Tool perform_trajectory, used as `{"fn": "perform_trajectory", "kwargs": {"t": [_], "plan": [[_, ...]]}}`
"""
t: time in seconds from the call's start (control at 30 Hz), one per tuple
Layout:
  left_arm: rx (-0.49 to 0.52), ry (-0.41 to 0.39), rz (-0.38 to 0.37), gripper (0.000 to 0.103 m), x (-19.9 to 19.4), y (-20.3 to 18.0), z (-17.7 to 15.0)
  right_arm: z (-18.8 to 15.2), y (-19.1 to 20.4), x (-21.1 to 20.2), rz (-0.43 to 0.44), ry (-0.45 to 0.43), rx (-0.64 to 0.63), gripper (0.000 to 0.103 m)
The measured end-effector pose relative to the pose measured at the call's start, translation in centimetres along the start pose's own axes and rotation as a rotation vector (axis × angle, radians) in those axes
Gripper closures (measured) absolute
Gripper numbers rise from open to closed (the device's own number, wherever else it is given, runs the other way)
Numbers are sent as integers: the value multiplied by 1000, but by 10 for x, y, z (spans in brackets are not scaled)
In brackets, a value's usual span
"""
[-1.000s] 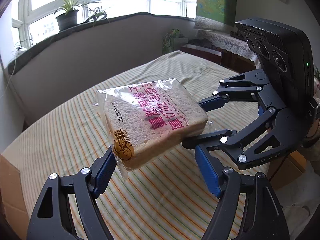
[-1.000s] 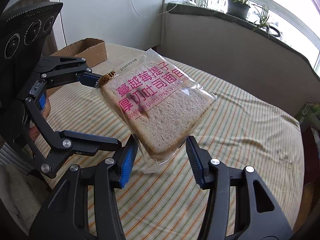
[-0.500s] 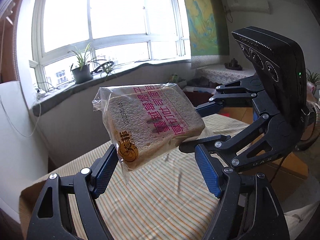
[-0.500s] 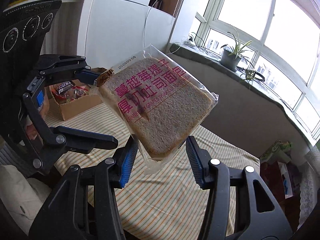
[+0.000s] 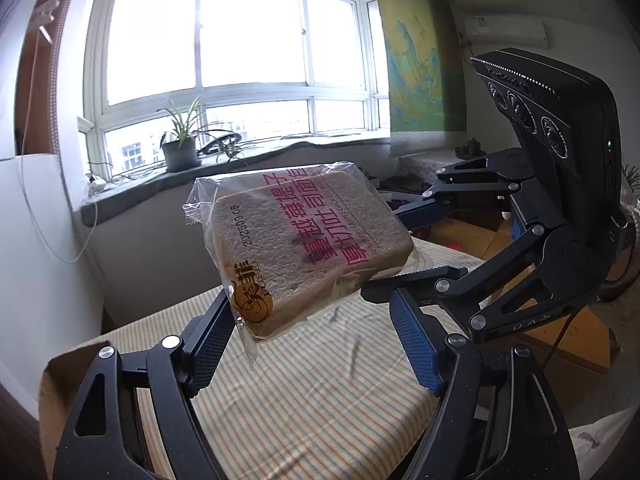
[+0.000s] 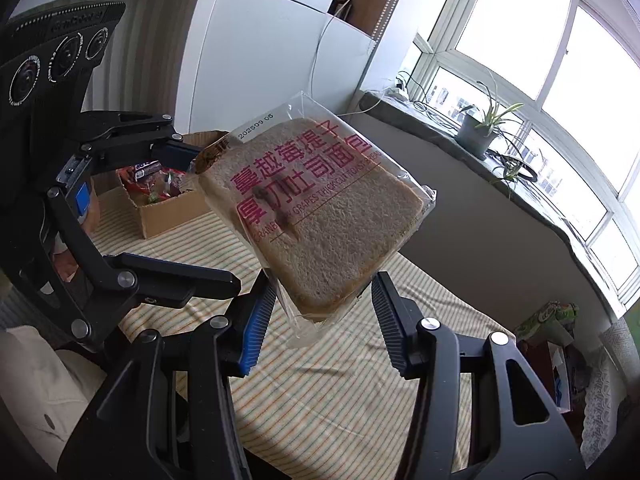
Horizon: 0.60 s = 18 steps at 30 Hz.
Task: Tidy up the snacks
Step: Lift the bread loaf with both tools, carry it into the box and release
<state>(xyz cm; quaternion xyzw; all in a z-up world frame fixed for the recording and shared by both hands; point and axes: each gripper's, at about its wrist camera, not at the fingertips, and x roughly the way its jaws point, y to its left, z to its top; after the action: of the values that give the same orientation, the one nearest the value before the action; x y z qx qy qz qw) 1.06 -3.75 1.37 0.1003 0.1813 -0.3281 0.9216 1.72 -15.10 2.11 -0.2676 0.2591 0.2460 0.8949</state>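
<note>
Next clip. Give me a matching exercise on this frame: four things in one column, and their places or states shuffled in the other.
Things
1. bread packet
2. cardboard box
3. potted plant
4. cloth

Places or states
A. has snack packets inside
B. striped, spread out flat
C. held up in the air
D. stands on the windowsill

Pairs: 1-C, 2-A, 3-D, 4-B
</note>
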Motion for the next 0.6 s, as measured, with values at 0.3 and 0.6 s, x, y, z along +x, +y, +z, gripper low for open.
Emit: {"fn": "perform_trajectory", "kwargs": {"t": [0.3, 0.6], "plan": [[-121, 6, 123, 26, -44, 58, -37, 57, 69, 51, 146, -20, -116, 51], [-224, 13, 317, 26, -115, 122, -68, 117, 137, 90, 293, -89, -201, 51]]}}
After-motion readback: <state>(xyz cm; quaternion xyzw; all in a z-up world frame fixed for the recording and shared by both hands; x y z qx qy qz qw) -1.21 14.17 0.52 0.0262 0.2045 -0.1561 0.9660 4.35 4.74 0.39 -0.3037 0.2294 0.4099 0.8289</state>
